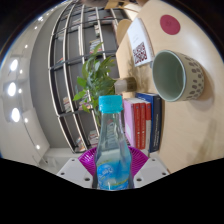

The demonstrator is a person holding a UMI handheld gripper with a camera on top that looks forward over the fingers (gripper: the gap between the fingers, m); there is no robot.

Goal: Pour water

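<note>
Your hand-held gripper (pixel 110 165) is clenched on a clear water bottle (pixel 110 150) with a blue cap, both magenta pads (pixel 90 158) pressing its sides, so it stands upright between the fingers. Beyond it are a leafy plant (pixel 97 75), upright books (pixel 142 122) and a green cup (pixel 180 75) lying sideways

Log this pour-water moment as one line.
gripper: shut on bottle | bottle: upright, capped | mug: beyond, mouth facing camera | pour: not started
</note>
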